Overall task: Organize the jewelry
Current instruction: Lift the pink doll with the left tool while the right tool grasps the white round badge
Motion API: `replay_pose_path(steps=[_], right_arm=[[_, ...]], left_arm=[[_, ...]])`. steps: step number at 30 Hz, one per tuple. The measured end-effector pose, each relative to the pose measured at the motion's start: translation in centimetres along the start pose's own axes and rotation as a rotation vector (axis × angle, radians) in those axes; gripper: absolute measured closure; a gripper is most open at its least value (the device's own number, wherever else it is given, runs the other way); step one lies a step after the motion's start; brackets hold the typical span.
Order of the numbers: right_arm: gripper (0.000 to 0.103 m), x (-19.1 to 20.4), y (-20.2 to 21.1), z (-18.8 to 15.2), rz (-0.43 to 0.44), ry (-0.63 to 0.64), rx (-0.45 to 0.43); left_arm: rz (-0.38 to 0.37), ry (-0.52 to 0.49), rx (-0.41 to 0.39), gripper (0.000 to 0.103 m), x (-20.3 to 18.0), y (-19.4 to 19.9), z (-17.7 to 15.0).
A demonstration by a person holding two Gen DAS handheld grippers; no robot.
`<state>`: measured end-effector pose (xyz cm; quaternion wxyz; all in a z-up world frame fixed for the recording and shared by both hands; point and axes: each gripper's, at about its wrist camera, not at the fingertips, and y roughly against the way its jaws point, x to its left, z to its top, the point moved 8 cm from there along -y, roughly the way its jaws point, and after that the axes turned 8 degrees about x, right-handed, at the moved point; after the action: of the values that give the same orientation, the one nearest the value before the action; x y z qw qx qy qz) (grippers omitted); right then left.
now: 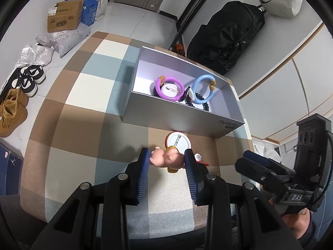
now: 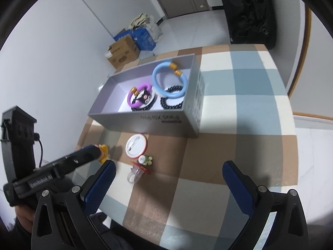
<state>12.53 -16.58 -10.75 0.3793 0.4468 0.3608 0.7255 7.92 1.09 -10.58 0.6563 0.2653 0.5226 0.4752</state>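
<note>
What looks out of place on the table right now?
Three pieces lie outside the grey box: a round pin badge face down, a small green charm and a clear ring.

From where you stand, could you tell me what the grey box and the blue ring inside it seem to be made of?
The grey box looks like matte cardboard: thin straight walls, crisp folded corners, printed lettering on its side. The blue ring looks like smooth plastic or resin with a soft sheen; its gold end caps look metallic, though they could be coated plastic.
</note>
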Motion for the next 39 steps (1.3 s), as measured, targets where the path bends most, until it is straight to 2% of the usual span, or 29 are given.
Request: replay_pose_path(steps=[5, 8, 11, 17, 25, 29, 34, 39], right_arm=[[0.001, 1.2, -0.8, 0.2, 0.011, 0.037, 0.007], [0.009, 2.4, -1.8, 0.6, 0.022, 0.07, 0.024], [0.01, 4.1, -3.0, 0.9, 0.006, 0.123, 0.039], [0.014, 7.1, -5.1, 1.6, -0.066, 0.269, 0.057], [0.019, 8.1, -7.3, 1.6, -0.15, 0.343, 0.082], [0.033, 7.6, -7.8, 1.6, -0.173, 0.345, 0.091], [0.034, 7.9, -8.3, 1.7, -0.203, 0.373, 0.084], [0.057, 8.4, -8.5, 1.6, -0.234, 0.402, 0.075]], left_arm=[[-0.013, 0.023, -0.014, 0.075, 0.5, 0.8, 0.2], [-0.026, 0.036, -0.034, 0.075, 1.1, 1.6, 0.3], [-0.034, 0.054, -0.038, 0.075, 1.8, 1.9, 0.5], [-0.041, 0.116, -0.03, 0.075, 3.7, 1.6, 0.5], [-0.056, 0.147, -0.028, 0.075, 4.9, 1.7, 0.8], [-0.062, 0.157, -0.024, 0.075, 5.2, 1.7, 0.8], [-0.058, 0.154, -0.026, 0.075, 5.2, 1.8, 0.7], [-0.057, 0.153, -0.023, 0.075, 5.3, 1.8, 0.7]])
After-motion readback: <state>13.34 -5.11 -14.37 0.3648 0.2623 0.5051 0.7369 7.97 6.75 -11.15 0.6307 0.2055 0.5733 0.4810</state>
